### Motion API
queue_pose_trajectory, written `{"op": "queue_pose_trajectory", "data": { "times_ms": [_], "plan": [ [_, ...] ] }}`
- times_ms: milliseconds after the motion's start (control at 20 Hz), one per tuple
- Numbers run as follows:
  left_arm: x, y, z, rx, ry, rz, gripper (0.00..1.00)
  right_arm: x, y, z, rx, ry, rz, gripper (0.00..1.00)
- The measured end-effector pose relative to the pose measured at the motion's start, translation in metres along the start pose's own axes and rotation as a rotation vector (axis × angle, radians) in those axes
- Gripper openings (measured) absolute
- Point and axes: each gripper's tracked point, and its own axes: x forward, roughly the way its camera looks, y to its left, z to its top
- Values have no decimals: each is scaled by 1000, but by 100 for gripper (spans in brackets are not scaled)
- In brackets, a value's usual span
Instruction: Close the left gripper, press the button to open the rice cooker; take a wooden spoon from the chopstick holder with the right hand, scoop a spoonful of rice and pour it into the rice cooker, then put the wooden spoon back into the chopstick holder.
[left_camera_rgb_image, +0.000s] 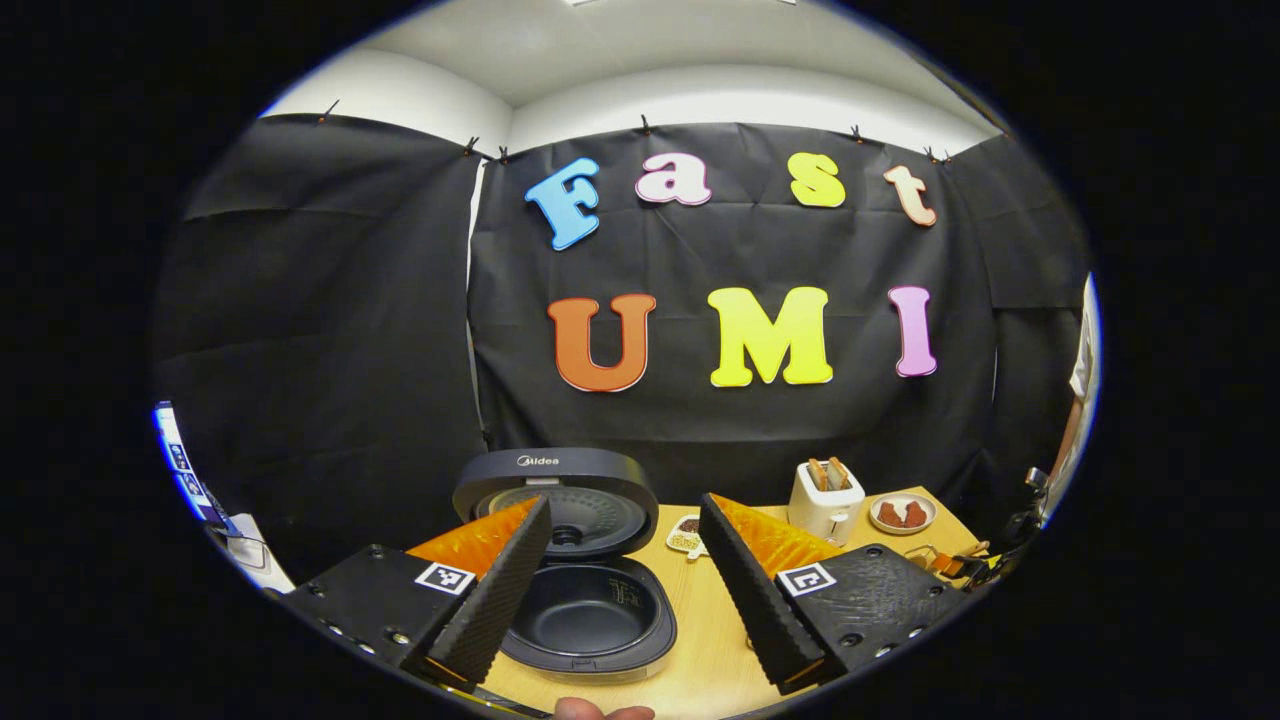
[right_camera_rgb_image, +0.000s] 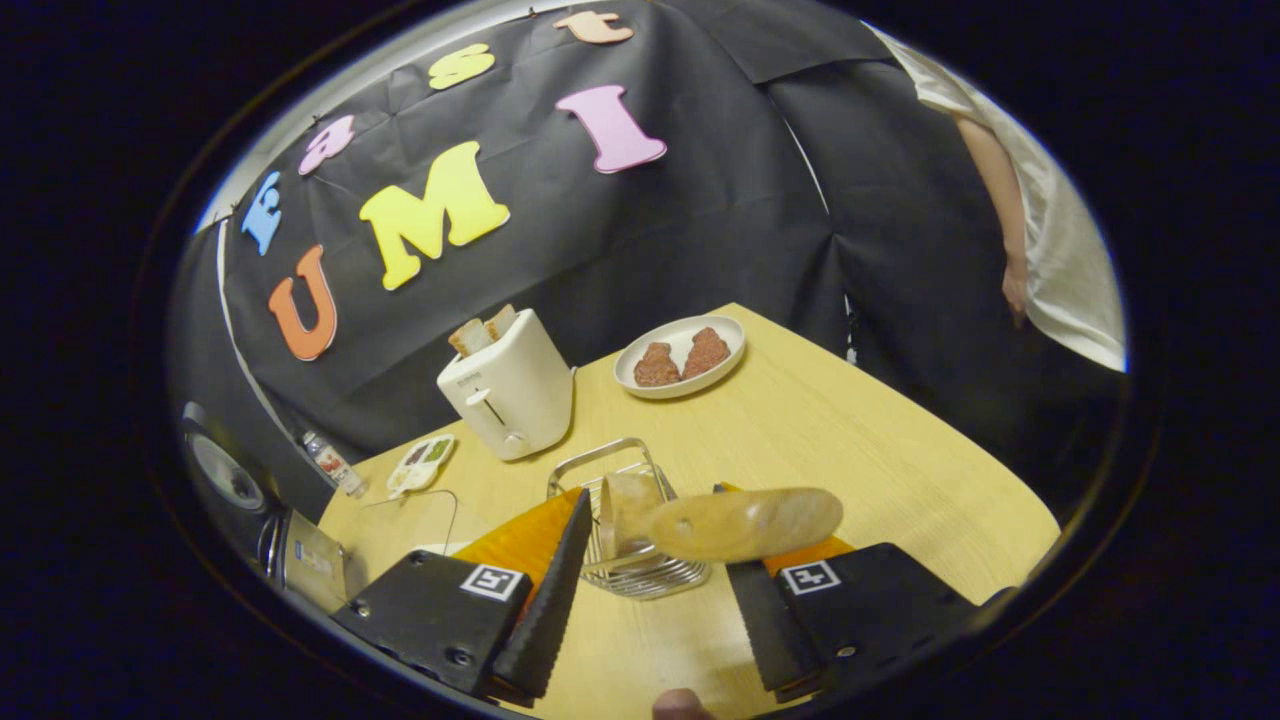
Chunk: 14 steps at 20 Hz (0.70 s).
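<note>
1. Pale wood runs under everything: the table (left_camera_rgb_image: 715, 630) carries the rice cooker (left_camera_rgb_image: 585, 560), whose lid stands raised at the back while the dark inner pot lies open and facing up, seen between your left gripper (left_camera_rgb_image: 625, 580) fingers.
2. Your left gripper hangs above the near edge of the cooker with its jaws spread wide and nothing between them; a fingertip of your hand (left_camera_rgb_image: 600, 711) shows at the bottom edge of the left gripper view.
3. Beyond the cooker, in that view, a white toaster (left_camera_rgb_image: 825, 500) with bread in its slots stands beside a plate (left_camera_rgb_image: 903, 513) of two brown pieces, with a small dish (left_camera_rgb_image: 686, 537) nearer the cooker.
4. Wire makes up the chopstick holder (right_camera_rgb_image: 625, 525), a basket standing on the table just ahead of your right gripper (right_camera_rgb_image: 660, 570) in the right gripper view.
5. A wooden spoon (right_camera_rgb_image: 745, 523) lies crosswise over the holder's near right side, its broad bowl reaching over your right finger; another wooden piece stands upright inside the basket.
6. Your right gripper is open wide; whether either finger touches the spoon cannot be told.
7. Farther back in the right gripper view sit the toaster (right_camera_rgb_image: 510, 395) and the plate (right_camera_rgb_image: 680, 357), and a person in a light shirt (right_camera_rgb_image: 1050, 240) stands at the table's far right.
</note>
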Motion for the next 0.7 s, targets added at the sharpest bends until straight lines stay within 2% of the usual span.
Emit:
{"op": "queue_pose_trajectory", "data": {
  "times_ms": [50,100,150,200,350,400,450,600,700],
  "plan": [
    [2,0,1,-11,3,7,95,2,1,4,0,-2,0,64],
    [4,1,0,-16,8,14,95,2,2,6,0,-4,3,58],
    [6,1,-3,-17,15,23,95,3,4,8,0,-4,6,59],
    [7,1,-6,-19,21,27,95,3,4,8,0,-3,5,54],
    [13,-1,-3,-23,23,32,95,5,5,16,0,-8,11,23],
    [14,-1,-4,-25,23,34,95,6,8,19,-5,-5,20,22],
    [14,-2,-6,-27,24,37,94,8,11,21,-11,2,32,27],
    [19,2,-5,-41,22,47,95,14,20,26,-26,34,69,23],
    [19,3,-6,-50,25,57,95,16,20,29,-26,56,68,19]
  ]
}}
